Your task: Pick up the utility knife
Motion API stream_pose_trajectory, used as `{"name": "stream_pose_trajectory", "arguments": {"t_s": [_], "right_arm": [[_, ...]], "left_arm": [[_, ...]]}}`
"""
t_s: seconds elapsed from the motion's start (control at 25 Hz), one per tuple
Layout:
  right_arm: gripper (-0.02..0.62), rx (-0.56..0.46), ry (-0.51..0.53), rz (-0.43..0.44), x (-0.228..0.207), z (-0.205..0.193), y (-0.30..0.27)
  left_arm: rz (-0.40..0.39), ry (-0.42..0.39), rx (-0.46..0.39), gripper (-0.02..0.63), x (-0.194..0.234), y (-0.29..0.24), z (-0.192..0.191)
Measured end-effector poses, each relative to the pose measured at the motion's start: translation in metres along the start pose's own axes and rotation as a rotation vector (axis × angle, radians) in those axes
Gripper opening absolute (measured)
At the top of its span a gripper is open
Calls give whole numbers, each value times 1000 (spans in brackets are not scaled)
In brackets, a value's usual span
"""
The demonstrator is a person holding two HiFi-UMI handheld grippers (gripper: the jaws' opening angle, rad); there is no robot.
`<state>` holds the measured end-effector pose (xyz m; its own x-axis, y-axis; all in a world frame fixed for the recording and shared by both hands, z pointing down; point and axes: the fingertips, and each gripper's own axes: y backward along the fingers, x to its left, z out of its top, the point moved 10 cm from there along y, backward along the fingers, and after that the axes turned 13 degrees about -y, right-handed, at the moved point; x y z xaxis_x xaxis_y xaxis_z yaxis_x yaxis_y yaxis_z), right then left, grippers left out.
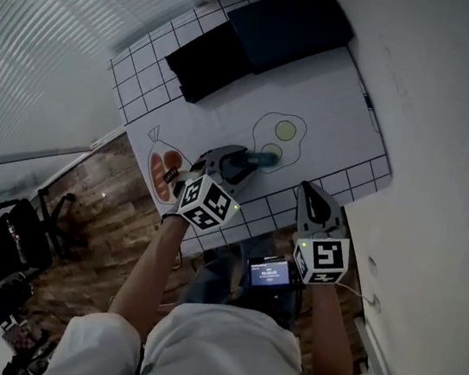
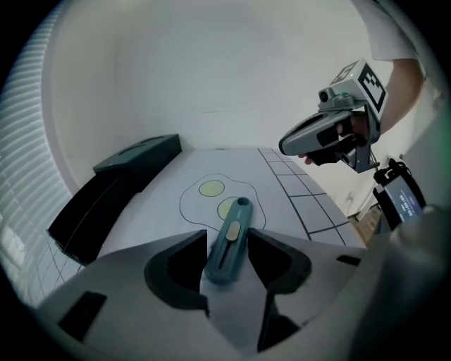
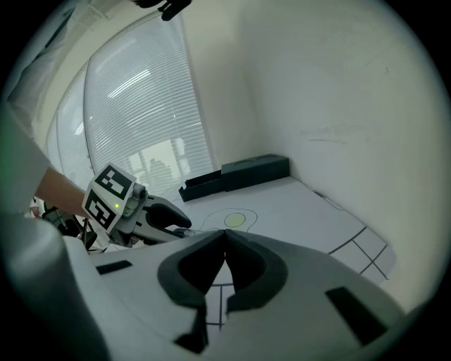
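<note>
The teal utility knife (image 2: 230, 240) lies flat on the white mat, its far end on the fried-egg drawing (image 2: 211, 189). My left gripper (image 2: 227, 237) is low over the mat and open. Its two fingers stand either side of the knife's near half. From the head view, the knife (image 1: 262, 158) sticks out beyond the left gripper (image 1: 240, 164). My right gripper (image 1: 309, 191) hangs over the gridded near-right part of the mat. Its jaws meet tip to tip with nothing between them (image 3: 224, 234). It shows up and to the right in the left gripper view (image 2: 310, 137).
Two dark flat boxes (image 1: 262, 33) lie along the far edge of the table. The mat (image 1: 333, 110) has a black grid border and a bag drawing (image 1: 164, 172) near left. A wall runs along the right side. A small lit screen (image 1: 269, 274) sits at the person's waist.
</note>
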<state>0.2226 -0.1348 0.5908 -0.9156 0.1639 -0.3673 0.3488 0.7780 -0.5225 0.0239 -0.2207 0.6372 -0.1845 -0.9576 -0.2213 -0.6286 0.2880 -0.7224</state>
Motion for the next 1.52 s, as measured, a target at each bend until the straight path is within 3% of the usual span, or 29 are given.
{"name": "stream_pose_trajectory", "arguments": {"t_s": [0.24,0.4,0.64,1.12,1.52], "right_arm": [[6,23,-19,3,-7,1,-8],[6,28,-28,1,-10,4,-10],[6,20,-36,-7,-14,11,-7],[6,-18,-46,-9,-5,20,7],[6,-74,-8,-17,17,45,31]], "left_arm": [[-88,36,18,175,7,-7,0],[-157,23,89,152,13,-9,7],[-170,56,96,144,17,-8,7],[-120,126,26,143,21,19,20],[15,235,-168,143,21,79,53]]}}
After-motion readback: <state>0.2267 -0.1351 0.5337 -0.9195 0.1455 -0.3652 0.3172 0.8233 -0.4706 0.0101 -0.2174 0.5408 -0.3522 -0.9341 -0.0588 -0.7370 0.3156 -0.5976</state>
